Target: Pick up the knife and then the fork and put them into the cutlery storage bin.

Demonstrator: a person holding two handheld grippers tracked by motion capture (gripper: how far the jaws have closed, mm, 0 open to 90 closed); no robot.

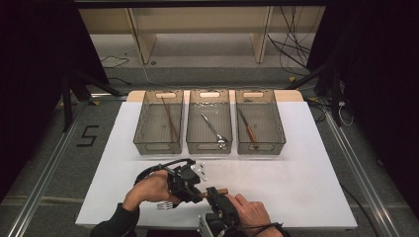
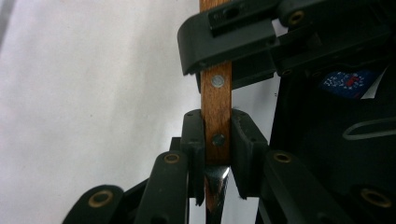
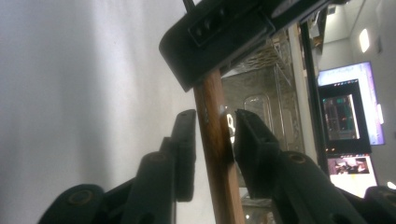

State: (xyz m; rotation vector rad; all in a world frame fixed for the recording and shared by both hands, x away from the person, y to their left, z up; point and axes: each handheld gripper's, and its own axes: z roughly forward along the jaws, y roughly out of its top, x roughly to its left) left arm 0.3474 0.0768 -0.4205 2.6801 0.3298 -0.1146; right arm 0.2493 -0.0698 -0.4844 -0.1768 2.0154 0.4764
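A knife with a wooden riveted handle [image 2: 216, 100] is held low over the white table near its front edge. My left gripper [image 2: 217, 126] is shut on the handle just above the shiny blade [image 2: 217, 179]. In the high view the left gripper [image 1: 190, 183] sits left of centre and the right gripper [image 1: 213, 194] meets it from the right, with the handle's brown end [image 1: 222, 191] showing between them. In the right gripper view my right gripper [image 3: 215, 122] has the handle [image 3: 217, 154] between its jaws, pads against its sides.
Three clear grey bins stand in a row at the back of the white table [image 1: 306, 187]. The left bin [image 1: 159, 146] holds thin sticks, the middle bin [image 1: 209, 146] a metal spoon, and the right bin [image 1: 260, 146] a wooden-handled utensil.
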